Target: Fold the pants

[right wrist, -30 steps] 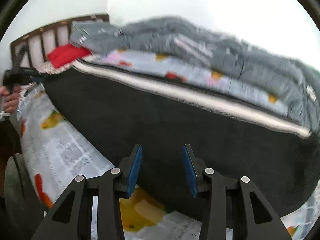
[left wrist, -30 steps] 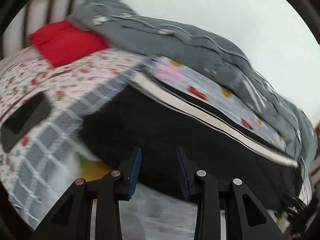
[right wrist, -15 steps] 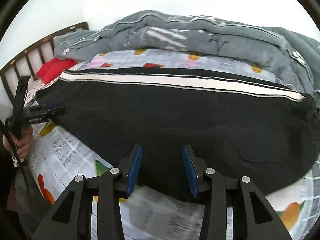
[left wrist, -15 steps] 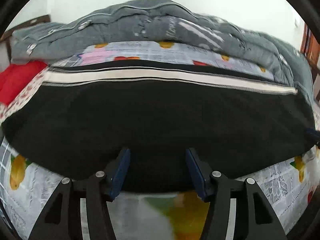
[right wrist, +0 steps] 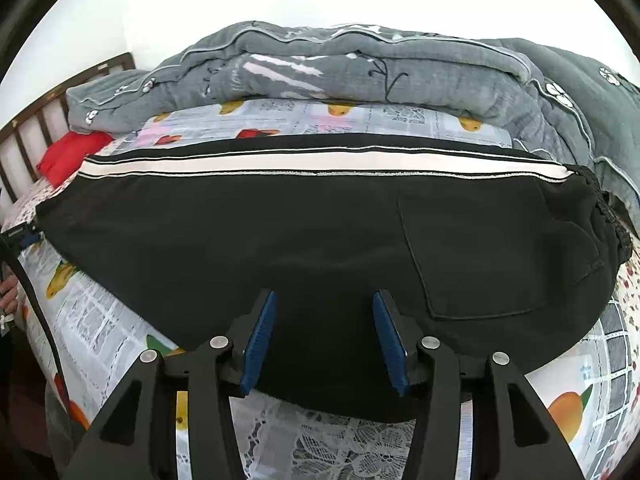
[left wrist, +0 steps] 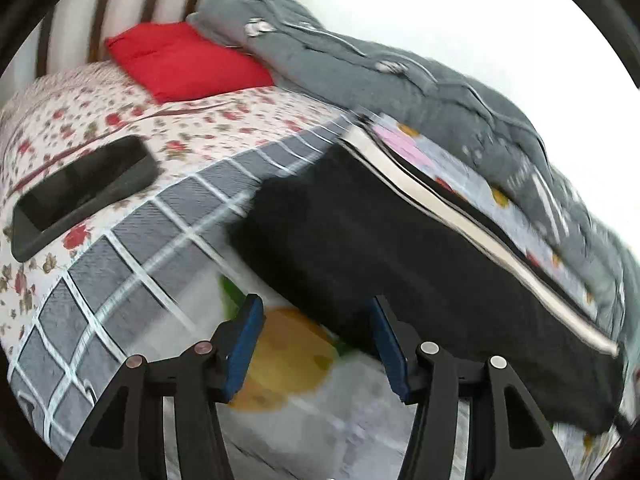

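Black pants with a white side stripe lie flat across the bed, folded lengthwise, waistband and back pocket to the right. In the left wrist view the pants run from centre to lower right, leg end near the centre. My left gripper is open and empty, just off the leg-end corner, over the sheet. My right gripper is open and empty, its fingers over the pants' near edge at mid-length.
A grey quilt is heaped along the far side. A red pillow lies by the wooden headboard. A black phone-like slab lies on the floral sheet at left. The fruit-print sheet covers the near bed edge.
The left gripper has swung back left to the leg end and opened wider. The right gripper has moved right toward the pants' middle and opened wider.
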A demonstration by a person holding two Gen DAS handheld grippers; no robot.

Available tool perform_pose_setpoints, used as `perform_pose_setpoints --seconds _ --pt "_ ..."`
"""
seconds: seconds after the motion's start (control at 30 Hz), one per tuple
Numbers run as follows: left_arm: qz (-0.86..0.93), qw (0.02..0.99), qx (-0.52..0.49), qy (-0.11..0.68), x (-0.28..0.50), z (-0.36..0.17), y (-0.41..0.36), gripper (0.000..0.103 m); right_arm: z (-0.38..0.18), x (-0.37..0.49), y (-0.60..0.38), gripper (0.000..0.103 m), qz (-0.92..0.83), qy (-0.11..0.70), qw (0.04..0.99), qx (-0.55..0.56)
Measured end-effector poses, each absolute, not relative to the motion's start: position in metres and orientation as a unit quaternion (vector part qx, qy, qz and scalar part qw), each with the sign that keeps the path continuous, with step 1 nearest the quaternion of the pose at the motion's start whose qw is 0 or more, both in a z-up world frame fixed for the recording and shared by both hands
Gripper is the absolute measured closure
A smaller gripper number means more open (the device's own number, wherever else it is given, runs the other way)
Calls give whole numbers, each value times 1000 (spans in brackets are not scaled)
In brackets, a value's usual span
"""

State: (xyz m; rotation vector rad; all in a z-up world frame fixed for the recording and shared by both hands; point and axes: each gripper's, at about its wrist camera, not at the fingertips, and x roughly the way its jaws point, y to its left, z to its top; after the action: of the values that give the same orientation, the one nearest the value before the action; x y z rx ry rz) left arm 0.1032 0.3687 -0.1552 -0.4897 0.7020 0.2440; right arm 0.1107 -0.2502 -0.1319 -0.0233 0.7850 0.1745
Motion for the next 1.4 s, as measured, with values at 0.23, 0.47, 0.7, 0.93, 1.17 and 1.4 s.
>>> perform_pose_setpoints --seconds 0.23,0.47,0.7,0.93,1.17,1.4 --pt "111 853 -399 317 128 -168 420 51 -129 107 -250 53 63 384 921 10" --pt "121 826 -444 326 145 -172 431 80 -131 88 -267 53 54 380 923 27" --pt "131 887 -318 307 166 -82 347 85 -125 71 -308 53 35 362 930 58" --pt "23 937 -179 300 183 -21 165 86 -125 59 -363 53 -8 357 927 116" --pt "-125 910 -106 380 172 -70 -23 87 -134 39 -406 53 -12 359 921 151" --pt "-151 888 -28 434 145 -126 -113 79 -141 31 -419 53 6 368 914 173"
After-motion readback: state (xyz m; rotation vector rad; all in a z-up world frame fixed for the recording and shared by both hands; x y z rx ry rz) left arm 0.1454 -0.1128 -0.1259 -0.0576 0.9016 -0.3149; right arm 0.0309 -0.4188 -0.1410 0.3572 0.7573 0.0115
